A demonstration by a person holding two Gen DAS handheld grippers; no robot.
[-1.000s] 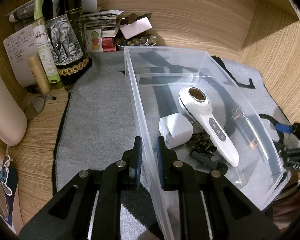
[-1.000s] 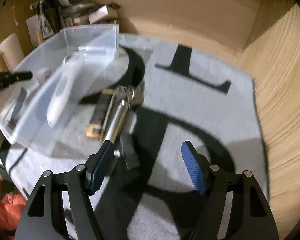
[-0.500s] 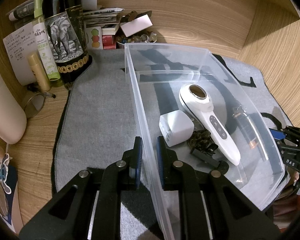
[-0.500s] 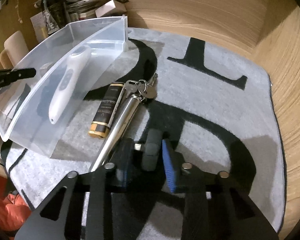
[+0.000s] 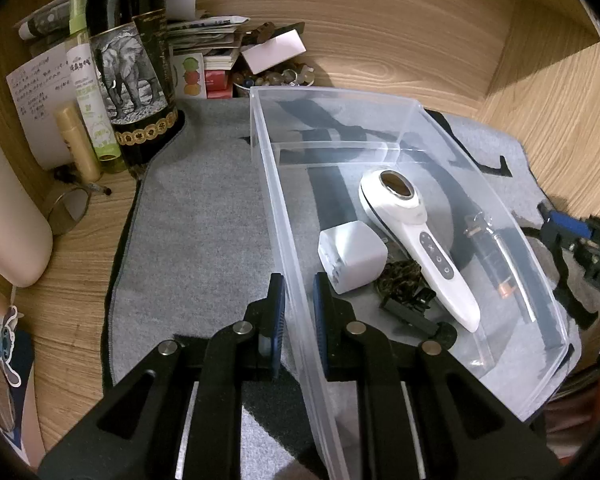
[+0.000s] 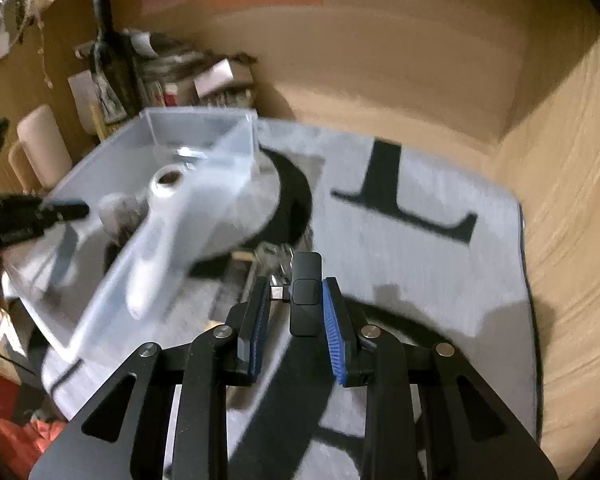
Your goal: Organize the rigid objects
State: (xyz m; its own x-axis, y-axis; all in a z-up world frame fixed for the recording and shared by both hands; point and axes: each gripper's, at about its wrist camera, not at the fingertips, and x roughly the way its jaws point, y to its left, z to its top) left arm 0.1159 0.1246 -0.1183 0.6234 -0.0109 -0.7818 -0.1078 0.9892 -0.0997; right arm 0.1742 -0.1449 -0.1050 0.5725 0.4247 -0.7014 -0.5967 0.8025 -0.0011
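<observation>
A clear plastic bin (image 5: 268, 184) stands on the grey mat (image 5: 196, 220). It holds a white handheld device (image 5: 420, 236), a white charger cube (image 5: 352, 256), a dark tangled item (image 5: 400, 280) and a black clip (image 5: 416, 316). My left gripper (image 5: 299, 312) is shut on the bin's left wall. My right gripper (image 6: 294, 312) is shut on a small black rectangular device (image 6: 306, 292), held above the mat to the right of the bin (image 6: 204, 136). Keys (image 6: 276, 256) lie on the mat beyond it.
A dark elephant-label bottle (image 5: 136, 64), a green spray bottle (image 5: 92, 92), a cream tube (image 5: 78, 140), papers and boxes (image 5: 216, 48) crowd the back left. A white container (image 5: 8, 220) stands at the left. Wooden walls (image 6: 380, 80) close the back and right.
My right gripper closed on the small black device and lifted it off the mat, rising toward the bin. My left gripper kept its hold on the bin wall.
</observation>
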